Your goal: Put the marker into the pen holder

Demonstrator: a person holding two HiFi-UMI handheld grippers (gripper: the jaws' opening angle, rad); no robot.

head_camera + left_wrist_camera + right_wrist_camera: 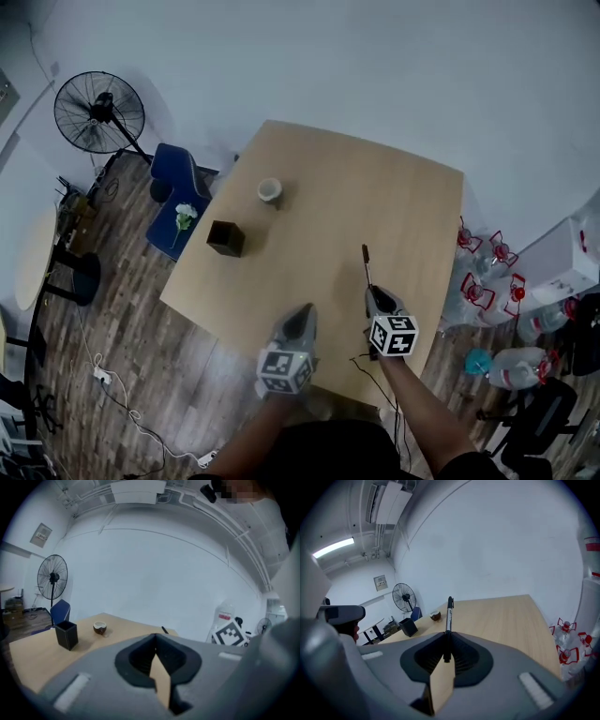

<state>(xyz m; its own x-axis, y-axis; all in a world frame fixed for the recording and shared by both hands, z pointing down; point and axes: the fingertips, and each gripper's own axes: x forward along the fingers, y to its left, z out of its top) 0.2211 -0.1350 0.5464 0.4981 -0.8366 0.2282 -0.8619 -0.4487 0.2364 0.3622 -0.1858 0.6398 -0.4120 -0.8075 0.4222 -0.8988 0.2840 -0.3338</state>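
– Right tongs (373,292): what have they got?
– They're clamped on the marker (449,616) by its rear end. Most of it juts out ahead, so it looks ready to go into the holder (225,238) end-first.
– Where's the holder?
– Upright near the left edge of the surface (375,169), well apart from the marker. A cup (270,191) stands near it, farther in.
– And the left tongs (302,314)?
– Closed on nothing, beside the right pair. I'd guess they're kept back to leave the way across open.
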